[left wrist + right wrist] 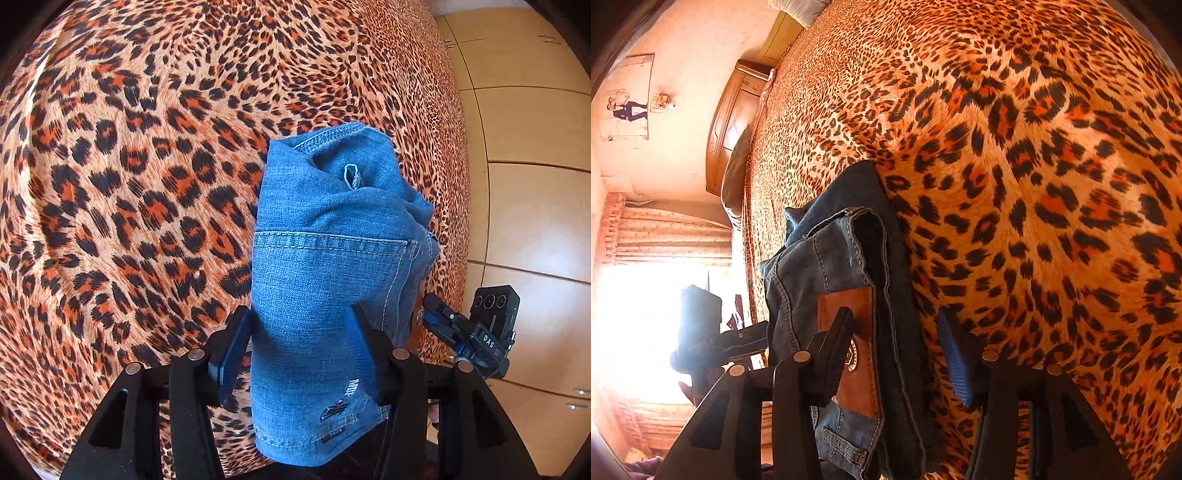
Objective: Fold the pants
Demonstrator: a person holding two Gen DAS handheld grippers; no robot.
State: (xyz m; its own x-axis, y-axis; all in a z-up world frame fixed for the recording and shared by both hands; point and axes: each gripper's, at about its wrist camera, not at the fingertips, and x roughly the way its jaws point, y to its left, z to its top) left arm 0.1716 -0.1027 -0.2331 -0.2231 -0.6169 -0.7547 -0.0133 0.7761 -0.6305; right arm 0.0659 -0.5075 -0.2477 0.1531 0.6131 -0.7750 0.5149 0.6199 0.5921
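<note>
Folded blue jeans (325, 221) lie on the leopard-print bed, back pocket up and a frayed rip near the camera. My left gripper (299, 332) stands open astride the bundle, and its fingers (236, 343) flank the denim without squeezing it. In the right wrist view the jeans' waistband end (834, 251) shows a brown leather patch (862, 306). My right gripper (894, 332) is open over it. One finger (838, 343) lies over the patch. The blue pad (955, 362) stands clear of the cloth, above the bedspread. Each view also catches the other gripper: the right gripper (472, 332) and the left gripper (713, 332).
The leopard bedspread (129, 184) fills most of both views. Pale wooden cabinet doors (535, 184) stand past the bed's right edge. At the far end are a carved wooden headboard (735, 122) and a dark pillow (737, 181). A bright curtained window (646, 295) glares at the left.
</note>
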